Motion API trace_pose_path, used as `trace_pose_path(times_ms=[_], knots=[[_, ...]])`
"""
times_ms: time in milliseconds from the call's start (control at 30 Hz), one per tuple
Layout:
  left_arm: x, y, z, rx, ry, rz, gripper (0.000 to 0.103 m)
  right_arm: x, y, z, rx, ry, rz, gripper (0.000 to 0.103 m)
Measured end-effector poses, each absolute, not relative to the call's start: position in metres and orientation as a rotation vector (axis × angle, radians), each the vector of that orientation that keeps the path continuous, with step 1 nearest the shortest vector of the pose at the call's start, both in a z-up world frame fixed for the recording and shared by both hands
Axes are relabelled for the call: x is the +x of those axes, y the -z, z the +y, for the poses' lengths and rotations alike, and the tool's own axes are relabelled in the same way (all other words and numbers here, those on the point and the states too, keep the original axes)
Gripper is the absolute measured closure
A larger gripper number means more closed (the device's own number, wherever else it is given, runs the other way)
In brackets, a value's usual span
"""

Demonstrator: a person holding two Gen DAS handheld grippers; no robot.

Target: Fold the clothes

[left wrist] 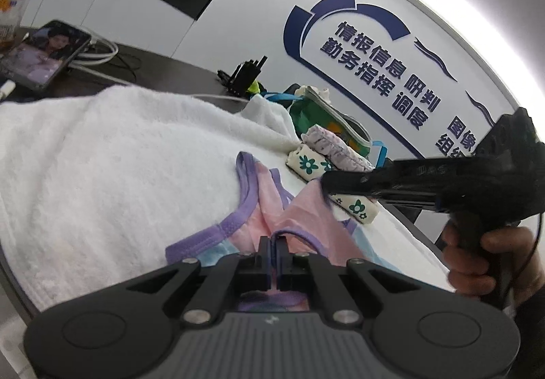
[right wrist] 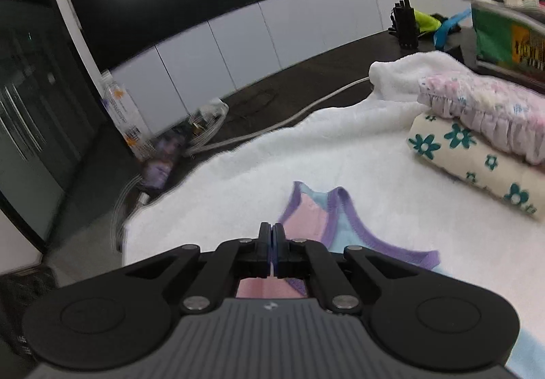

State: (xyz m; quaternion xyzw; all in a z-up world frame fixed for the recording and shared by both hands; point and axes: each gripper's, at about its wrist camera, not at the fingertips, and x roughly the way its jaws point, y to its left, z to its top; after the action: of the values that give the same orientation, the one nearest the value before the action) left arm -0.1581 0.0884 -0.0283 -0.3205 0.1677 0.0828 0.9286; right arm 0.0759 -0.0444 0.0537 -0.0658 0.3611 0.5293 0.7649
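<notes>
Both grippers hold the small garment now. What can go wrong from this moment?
The left gripper pinches only the purple trim of the pink and blue garment, so it may slip out. The right gripper works close to the stack of folded flowered clothes and might knock it. The fluffy white towel underneath could bunch.

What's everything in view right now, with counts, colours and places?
Pink and blue garment with purple trim: one, on the towel, pinched by both grippers.
White terry towel: one, spread over the dark table.
Folded floral clothes: two stacked, lilac on cream with teal flowers, far side of towel.
Green bag: one, behind the stack.
Phone: one, lit, on the table with white cables.
Black radio: one, at the table's far edge.
Left gripper: black, shut on garment.
Right gripper: black, shut on garment.
</notes>
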Motion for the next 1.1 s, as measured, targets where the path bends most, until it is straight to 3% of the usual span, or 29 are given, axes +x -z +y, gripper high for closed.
trace_pose_path(times_ms=[133, 367, 533, 700, 767, 967, 1100], knots=[[-0.16, 0.031, 0.09, -0.679, -0.15, 0.379, 0.101, 0.072, -0.037, -0.033, -0.212, -1.13, 0.796, 0.102], [-0.186, 0.015, 0.097, -0.608, -0.189, 0.295, 0.077, 0.066, -0.026, -0.037, -0.235, -1.072, 0.735, 0.099], [-0.188, 0.004, 0.109, -0.548, -0.15, 0.291, 0.077, 0.034, -0.049, -0.061, -0.243, -1.125, 0.626, 0.097], [-0.185, -0.001, 0.114, -0.502, -0.158, 0.298, 0.078, -0.009, -0.014, -0.033, -0.396, -1.189, 0.691, 0.097], [-0.184, -0.006, 0.116, -0.489, -0.157, 0.297, 0.078, -0.023, -0.005, -0.028, -0.458, -1.188, 0.631, 0.097], [-0.162, -0.024, 0.102, -0.338, -0.047, 0.313, 0.077, 0.007, -0.033, -0.048, -0.331, -1.092, 0.609, 0.096], [-0.134, -0.015, 0.096, -0.34, 0.01, 0.437, 0.077, 0.047, -0.035, -0.051, -0.229, -1.032, 0.681, 0.092]])
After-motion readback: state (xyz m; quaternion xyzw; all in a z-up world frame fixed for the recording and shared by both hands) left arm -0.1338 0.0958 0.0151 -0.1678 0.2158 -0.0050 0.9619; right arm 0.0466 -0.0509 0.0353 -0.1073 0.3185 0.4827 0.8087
